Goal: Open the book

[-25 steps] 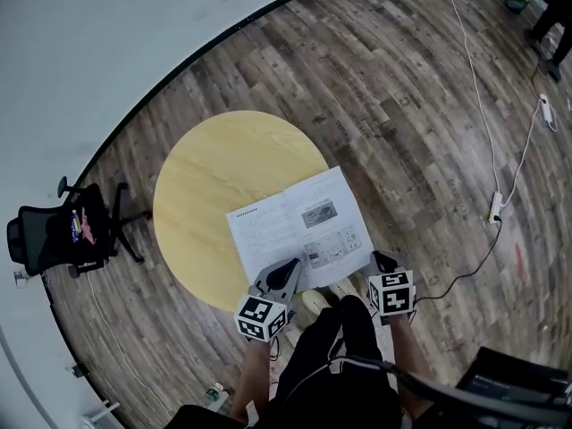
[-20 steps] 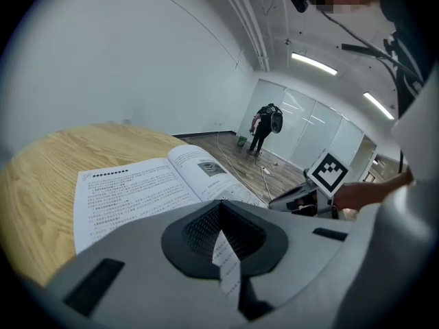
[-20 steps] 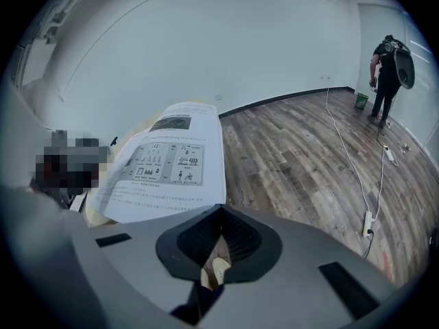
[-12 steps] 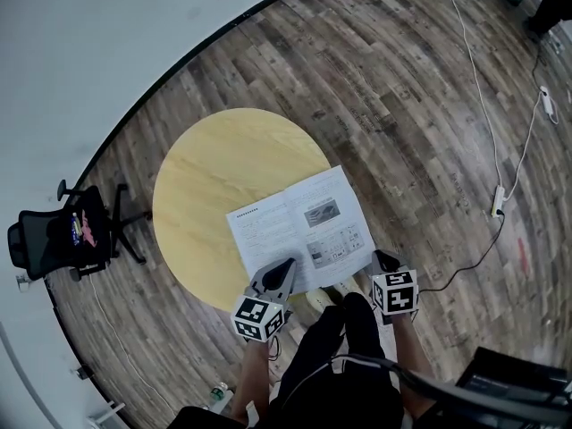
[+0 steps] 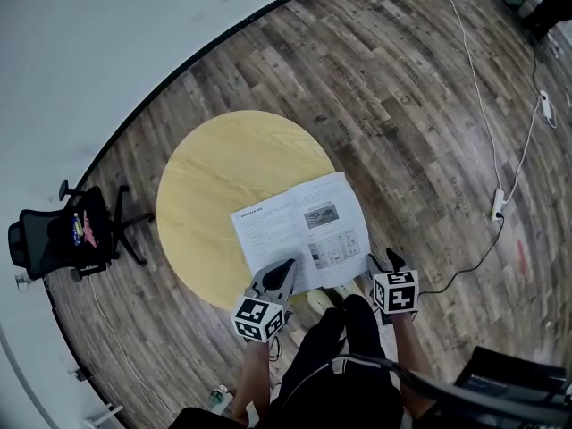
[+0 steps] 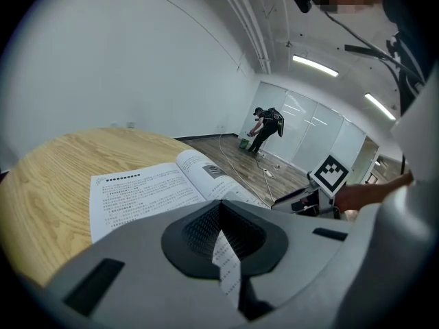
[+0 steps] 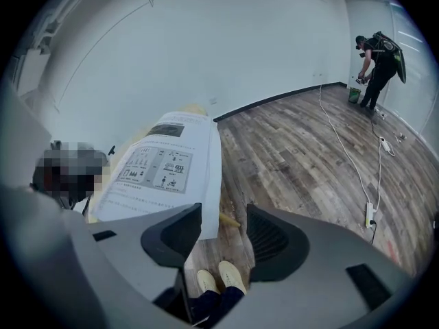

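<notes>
Presently | left gripper (image 6: 220, 212) pinches book (image 5: 299, 226) page | right gripper (image 7: 225, 216) jaws just opened, page edge loose between | book open ahead on round table (image 5: 214, 177) | advise withdrawing right straight back, no snag.

A round table (image 5: 219, 168) with a pale yellow wood-grain top stands on a floor (image 5: 402, 88) of grey-brown planks. The only thing on the table is the book (image 5: 299, 226), lying open and face up on the near right part of the top, with its right-hand page overhanging the table's edge. On the floor well to the left is a black office chair (image 5: 55, 239). To the right, a white cable (image 5: 478, 88) runs along the planks to a power strip (image 5: 496, 206). A small object (image 5: 217, 397) on the floor near the bottom edge may be a bottle.
</notes>
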Tool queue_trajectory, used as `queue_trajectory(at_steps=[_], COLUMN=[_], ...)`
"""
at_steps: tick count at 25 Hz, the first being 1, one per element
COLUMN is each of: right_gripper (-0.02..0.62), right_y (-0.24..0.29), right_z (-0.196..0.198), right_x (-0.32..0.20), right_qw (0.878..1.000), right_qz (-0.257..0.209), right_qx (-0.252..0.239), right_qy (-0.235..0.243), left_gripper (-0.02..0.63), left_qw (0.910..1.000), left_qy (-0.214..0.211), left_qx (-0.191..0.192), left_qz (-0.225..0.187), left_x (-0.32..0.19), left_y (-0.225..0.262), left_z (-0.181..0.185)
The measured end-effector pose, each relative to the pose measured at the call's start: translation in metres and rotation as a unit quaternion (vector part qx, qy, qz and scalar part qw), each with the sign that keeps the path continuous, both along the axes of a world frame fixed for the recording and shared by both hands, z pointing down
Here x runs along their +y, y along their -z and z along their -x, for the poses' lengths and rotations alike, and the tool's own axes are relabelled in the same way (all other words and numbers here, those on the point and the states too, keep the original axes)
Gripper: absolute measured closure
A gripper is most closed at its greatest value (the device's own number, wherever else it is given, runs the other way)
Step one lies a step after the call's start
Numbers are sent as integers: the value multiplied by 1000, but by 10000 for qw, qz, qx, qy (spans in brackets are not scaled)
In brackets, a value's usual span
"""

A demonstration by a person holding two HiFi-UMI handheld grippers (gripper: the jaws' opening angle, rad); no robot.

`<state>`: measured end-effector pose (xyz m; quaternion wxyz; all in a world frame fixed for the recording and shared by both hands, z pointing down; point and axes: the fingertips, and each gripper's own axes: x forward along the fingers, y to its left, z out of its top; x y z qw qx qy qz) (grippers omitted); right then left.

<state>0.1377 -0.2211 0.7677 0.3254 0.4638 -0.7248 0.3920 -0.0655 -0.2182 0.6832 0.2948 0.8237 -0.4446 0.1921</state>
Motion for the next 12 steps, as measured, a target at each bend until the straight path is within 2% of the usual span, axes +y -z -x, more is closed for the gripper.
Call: queue_trajectory(at_steps=[10,11,12], right_gripper=[414,445,515], right_y=[29,34,39], right_z=[-1,-2,-2], right_x=[3,3,3], right_qw=[9997,9995,9991], right_qz=[-210,-280,-358], right_qx=[107,152,213], right_qy=[54,46,36], left_gripper=[606,606,606], left_qw=[9998,9997,9997], left_qy=[38,50,54], left_qx=[87,97,103], left_qz=[-180,-208,-232], left_x=[3,4,5], left_y=[17,20,23], left_z=[1,1,2])
